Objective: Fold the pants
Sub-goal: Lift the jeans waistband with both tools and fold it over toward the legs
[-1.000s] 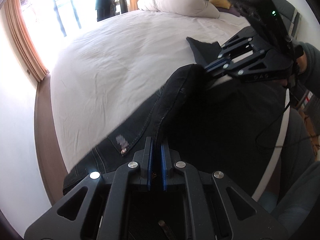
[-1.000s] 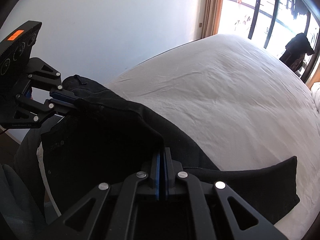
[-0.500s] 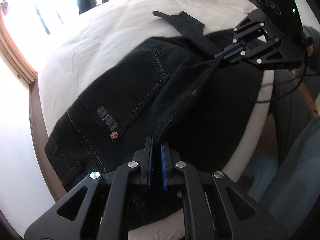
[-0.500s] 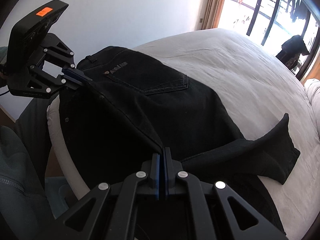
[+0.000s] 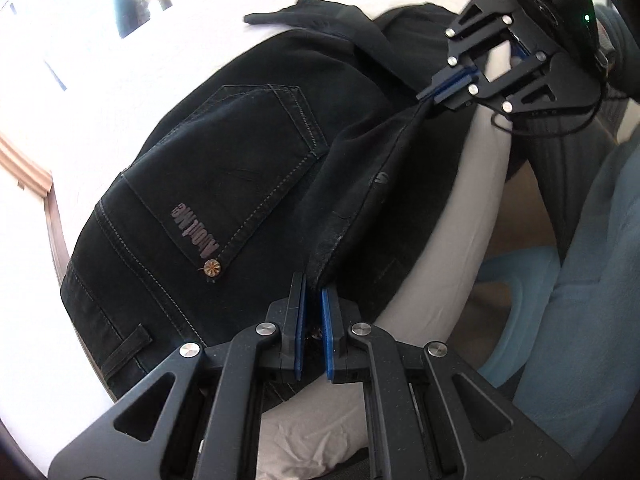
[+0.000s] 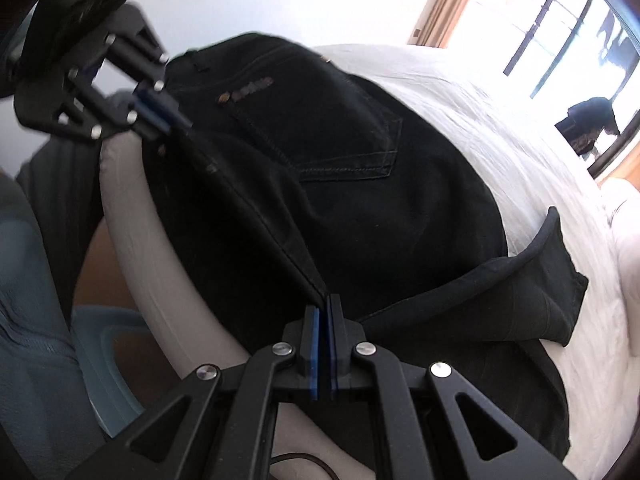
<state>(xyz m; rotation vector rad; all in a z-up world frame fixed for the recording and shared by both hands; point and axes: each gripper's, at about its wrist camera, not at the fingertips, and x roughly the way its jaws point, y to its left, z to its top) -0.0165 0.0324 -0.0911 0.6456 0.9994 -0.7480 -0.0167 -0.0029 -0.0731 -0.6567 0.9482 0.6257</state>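
Nearest the edge of the bed (image 5: 476, 184), the left gripper (image 5: 313, 292) pinches the pants' (image 5: 224, 184) dark edge between its blue pads, jaws pressed onto the cloth. Along that same taut edge, toward the side of the bed, the right gripper (image 5: 430, 94) also clamps the fabric, its jaws closed on it; in its own view the right gripper (image 6: 323, 308) shows the seam running straight into its narrow slot. Between the two grippers the edge of the pants is stretched in a line just above the bed's rim. Beyond that line the black pants lie spread on the white sheet (image 6: 500, 120), back pocket (image 5: 244, 176) facing up, with a lettered patch and a metal rivet at the pocket's corner. Farther over the bed, one leg end (image 6: 552, 280) lies folded across the sheet. Past the bed stand a curtain (image 6: 448, 4) and a bright window (image 6: 560, 32).
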